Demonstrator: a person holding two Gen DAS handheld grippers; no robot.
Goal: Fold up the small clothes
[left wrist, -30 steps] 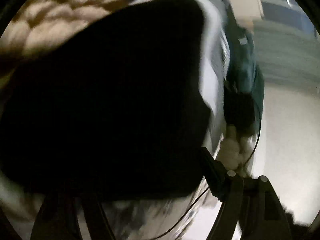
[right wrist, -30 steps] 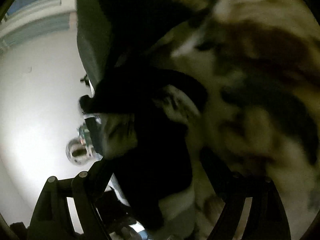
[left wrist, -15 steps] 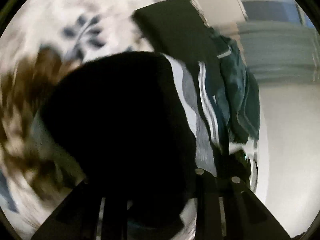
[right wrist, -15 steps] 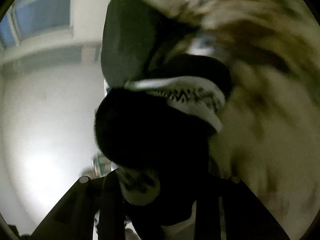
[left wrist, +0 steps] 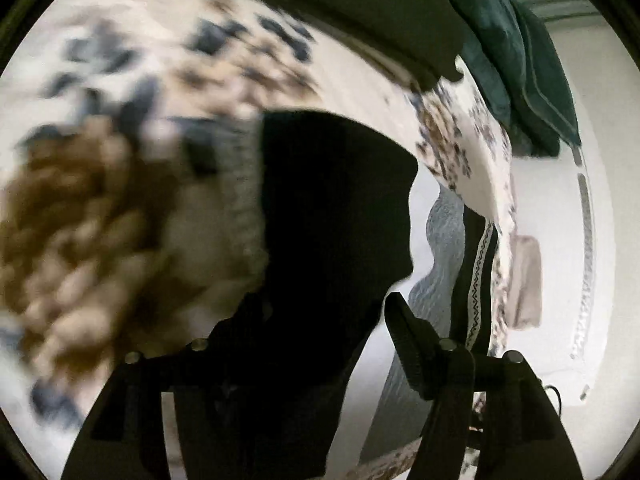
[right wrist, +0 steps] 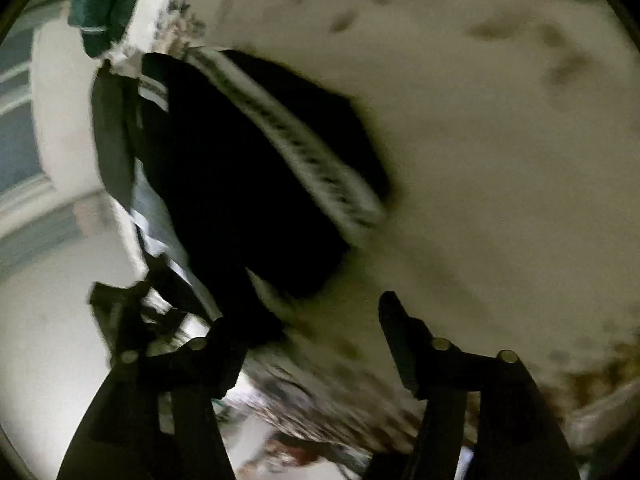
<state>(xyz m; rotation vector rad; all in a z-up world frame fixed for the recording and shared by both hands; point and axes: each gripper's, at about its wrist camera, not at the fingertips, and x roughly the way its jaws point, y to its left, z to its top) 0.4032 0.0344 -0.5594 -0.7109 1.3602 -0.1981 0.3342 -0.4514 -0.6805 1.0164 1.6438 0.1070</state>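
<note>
Between and just ahead of the fingers of the left tool (left wrist: pixel 320 320), a black cloth (left wrist: pixel 336 216) is seen, w/ its lower part hanging down over the left finger. The jaws are opening; the right finger stands clear of the cloth, w/ a gap seen beside it. Whether the left pad is touched by the cloth can't be told, as it's all too dark there.

Ahead and to the left of the right tool (right wrist: pixel 312 320), the same kind of black cloth (right wrist: pixel 240 184) is seen, w/ a white band w/ a black zigzag (right wrist: pixel 304 148) sewn across it. These jaws are opening too, and nothing is seen pressed between them; the near edge of the cloth lies just by the left finger.

The cloth is laid on a bed cover w/ flower prints (left wrist: pixel 192 52). Beyond the left tool, a dark green pillow (left wrist: pixel 360 8) and a teal cloth (left wrist: pixel 516 52) are seen, well apart from the black one.

The black cloth looks soft, thin and light. It's likely to sag and bunch when lifted, so it's best taken by a corner or along the sewn band, where the stuff is thicker and less likely to slip. Nothing here can break.

No brand, label or readable writing is seen; only the zigzag trim is made out, and much is blurred.
</note>
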